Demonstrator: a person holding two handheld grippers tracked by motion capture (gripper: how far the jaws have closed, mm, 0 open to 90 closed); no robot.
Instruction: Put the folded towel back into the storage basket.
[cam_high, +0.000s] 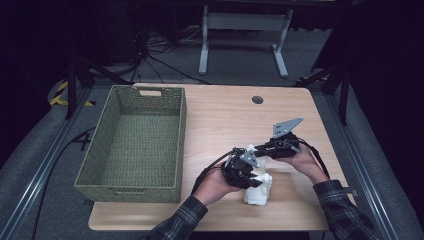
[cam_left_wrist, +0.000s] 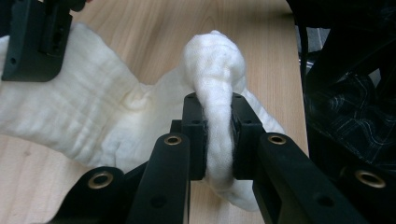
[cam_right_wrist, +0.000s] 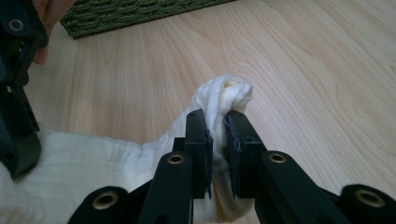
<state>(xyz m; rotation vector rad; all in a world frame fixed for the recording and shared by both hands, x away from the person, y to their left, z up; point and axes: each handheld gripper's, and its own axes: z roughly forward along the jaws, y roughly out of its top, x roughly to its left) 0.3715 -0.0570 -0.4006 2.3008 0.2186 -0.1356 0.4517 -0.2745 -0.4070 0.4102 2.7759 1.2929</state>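
One woven green basket (cam_high: 131, 145) takes up the left half of the high view, standing on the wooden table (cam_high: 225, 115); nothing lies on its woven floor, and a corner of it appears at the upper left of the right gripper view. A white cloth (cam_high: 259, 188) sits at the lower centre of the high view, well to the right of the basket and near the table's front edge, bunched beneath and between the two hands. The left gripper (cam_high: 243, 172) lies just left of the cloth's top there, and in its own view its jaws are clamped on a thick rolled fold of the cloth (cam_left_wrist: 212, 84), which bulges above them at the centre of the frame while the rest spreads toward the left edge. The right gripper (cam_high: 260, 149) sits just above and to the right of the left one in the high view; in its own view its jaws pinch a twisted tip of the cloth (cam_right_wrist: 224, 100) at mid-frame, with the fabric trailing down to the lower left over the table.
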